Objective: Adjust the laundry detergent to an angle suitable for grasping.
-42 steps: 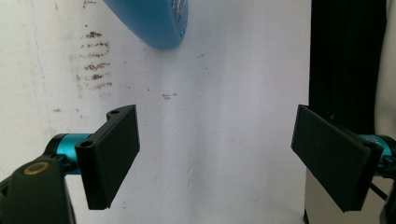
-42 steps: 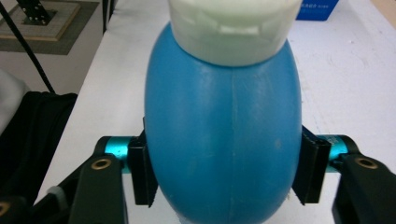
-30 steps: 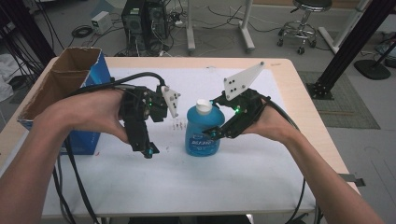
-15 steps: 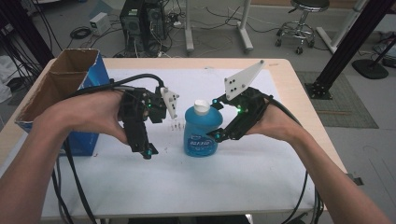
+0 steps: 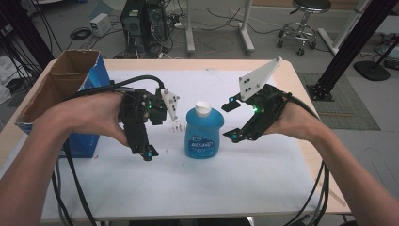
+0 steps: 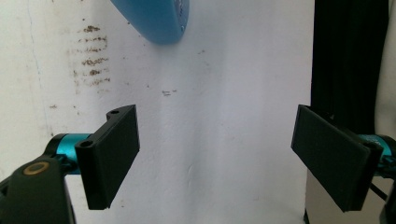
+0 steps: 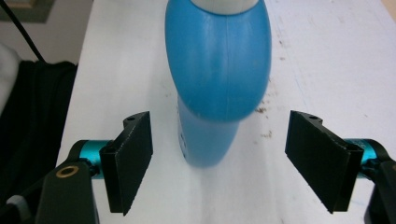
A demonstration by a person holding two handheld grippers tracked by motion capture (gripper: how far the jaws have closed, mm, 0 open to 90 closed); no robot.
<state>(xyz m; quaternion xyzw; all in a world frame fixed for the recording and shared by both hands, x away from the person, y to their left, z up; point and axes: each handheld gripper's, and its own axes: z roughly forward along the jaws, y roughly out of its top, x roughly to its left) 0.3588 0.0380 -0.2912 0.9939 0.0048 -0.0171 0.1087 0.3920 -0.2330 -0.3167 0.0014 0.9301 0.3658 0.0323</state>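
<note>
Blue plastic dish-soap bottle (image 5: 203, 133) upright mid-table on white, stained paper cover (image 5: 263, 179), white cap (image 5: 203, 108) on, smooth bulging shoulders over narrower waist. Right gripper (image 5: 231, 121) released, jaws spread wide either side of bottle, not touching; best closed squarely on waist, below slippery bulge. Left gripper (image 5: 149, 136) likewise released, empty, just beside bottle.

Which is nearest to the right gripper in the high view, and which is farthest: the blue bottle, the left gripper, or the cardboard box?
Measured from the right gripper:
1. Blue bottle, just beside its open fingers, at the table's middle.
2. Left gripper, beyond the bottle, on its other side.
3. Cardboard box, farthest, at the table's left edge.
</note>
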